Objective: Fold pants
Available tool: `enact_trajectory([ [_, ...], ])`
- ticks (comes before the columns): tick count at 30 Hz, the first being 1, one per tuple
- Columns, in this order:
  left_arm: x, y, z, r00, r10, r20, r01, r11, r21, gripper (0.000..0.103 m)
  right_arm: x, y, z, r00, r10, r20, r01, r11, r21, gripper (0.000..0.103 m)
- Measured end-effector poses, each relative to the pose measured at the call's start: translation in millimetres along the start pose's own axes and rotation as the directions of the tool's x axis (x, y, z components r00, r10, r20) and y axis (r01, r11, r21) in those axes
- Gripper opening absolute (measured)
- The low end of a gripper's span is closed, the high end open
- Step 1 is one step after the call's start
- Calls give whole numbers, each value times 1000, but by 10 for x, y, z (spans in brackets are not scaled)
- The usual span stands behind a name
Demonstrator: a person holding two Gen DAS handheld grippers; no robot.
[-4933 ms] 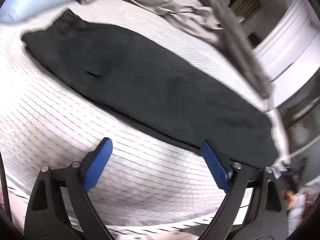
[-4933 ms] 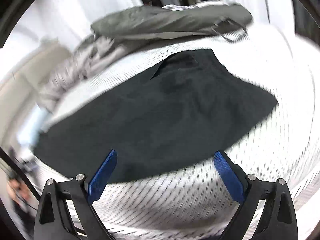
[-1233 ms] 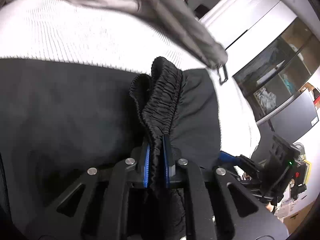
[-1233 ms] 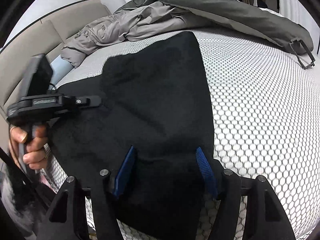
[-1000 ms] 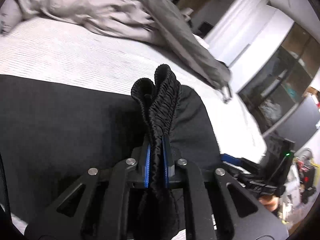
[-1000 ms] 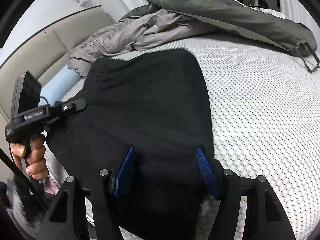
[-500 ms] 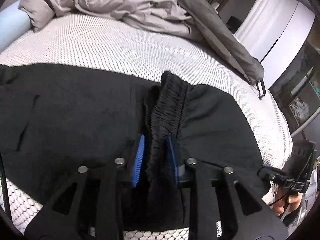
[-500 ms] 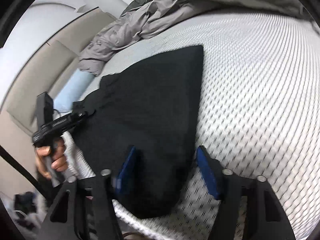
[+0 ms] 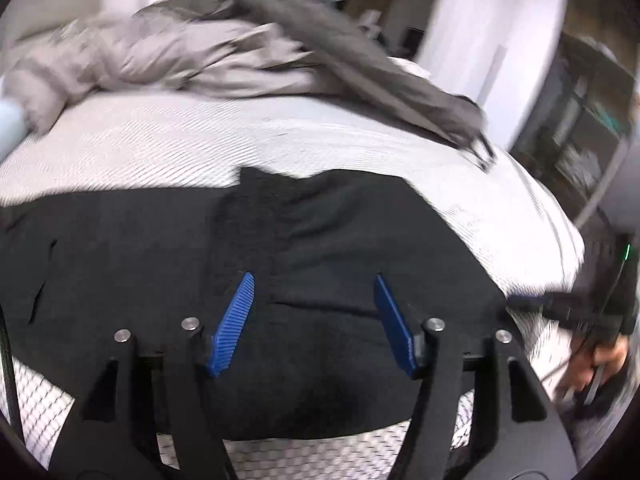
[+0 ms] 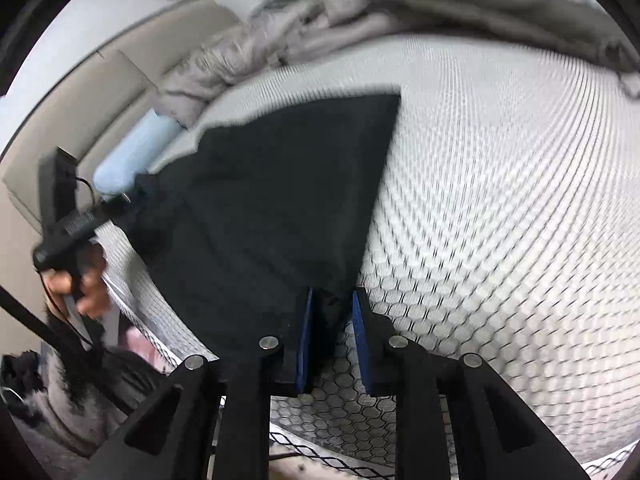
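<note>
Pants (image 9: 320,248) black, flat on white mesh bed cover (image 9: 160,148) | left gripper (image 9: 312,312) opening, waistband released since a second ago | right gripper (image 10: 332,336) closing around near corner | fold laid, next one starting.

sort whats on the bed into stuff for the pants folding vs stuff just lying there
For the job:
- black pants
- left gripper, jaws opening, off the cloth
- right gripper, closing around the pants' edge

Lying about:
- grey duvet
- dark grey jacket
- light blue pillow
</note>
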State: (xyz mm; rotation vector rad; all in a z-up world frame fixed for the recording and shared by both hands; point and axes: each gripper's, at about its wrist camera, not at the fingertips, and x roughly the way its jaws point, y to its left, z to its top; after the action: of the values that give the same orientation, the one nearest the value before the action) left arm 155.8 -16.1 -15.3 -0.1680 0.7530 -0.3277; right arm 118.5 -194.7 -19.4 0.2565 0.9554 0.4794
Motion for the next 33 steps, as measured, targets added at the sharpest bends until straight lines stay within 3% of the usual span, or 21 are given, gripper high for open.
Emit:
enact_trajectory([
  [2, 68, -222, -34, 999, -33, -15, 34, 997, 73, 70, -135, 113, 48, 996, -23, 81, 26, 999, -26, 25],
  [5, 244, -444, -88, 994, -72, -83, 84, 986, 146, 70, -105, 352, 134, 990, 42, 135, -32, 997, -75, 25],
  [9, 526, -509, -186, 980, -71, -186, 117, 961, 250, 68, 402, 668, 198, 999, 26, 45, -19, 988, -151, 27],
  [11, 525, -434, -254, 976, -82, -200, 136, 952, 274, 58, 661, 765, 218, 999, -43, -8, 40, 977, -211, 31],
  [14, 370, -287, -337, 980, -53, -190, 106, 952, 286, 57, 768, 826, 136, 987, -162, 1, 153, 925, -347, 30],
  [18, 208, 7, -414, 981, -51, -189, 95, 968, 230, 57, 520, 505, 83, 973, -228, 18, 224, 937, -269, 31],
  [21, 59, 21, -357, 988, -7, -153, 41, 974, 223, 57, 397, 401, 105, 976, -216, 36, 218, 948, -232, 31],
  [24, -69, -37, -151, 995, -55, -85, 72, 973, 217, 59, 298, 471, 213, 986, -139, 90, 155, 967, -201, 35],
  [27, 166, -157, 90, 995, -37, -96, 59, 969, 238, 60, 423, 624, 333, 986, -130, 103, 152, 956, -251, 43],
  [30, 605, -158, 170, 980, 5, -199, 53, 956, 288, 60, 733, 769, 513, 992, -117, 43, 124, 953, -278, 43],
  [31, 711, -111, 161, 976, 36, -213, 25, 960, 277, 60, 877, 799, 559, 991, -131, 15, 129, 946, -296, 43],
  [33, 794, 62, 130, 972, 1, -233, 53, 973, 224, 56, 1025, 753, 567, 978, -208, -18, 188, 912, -365, 43],
])
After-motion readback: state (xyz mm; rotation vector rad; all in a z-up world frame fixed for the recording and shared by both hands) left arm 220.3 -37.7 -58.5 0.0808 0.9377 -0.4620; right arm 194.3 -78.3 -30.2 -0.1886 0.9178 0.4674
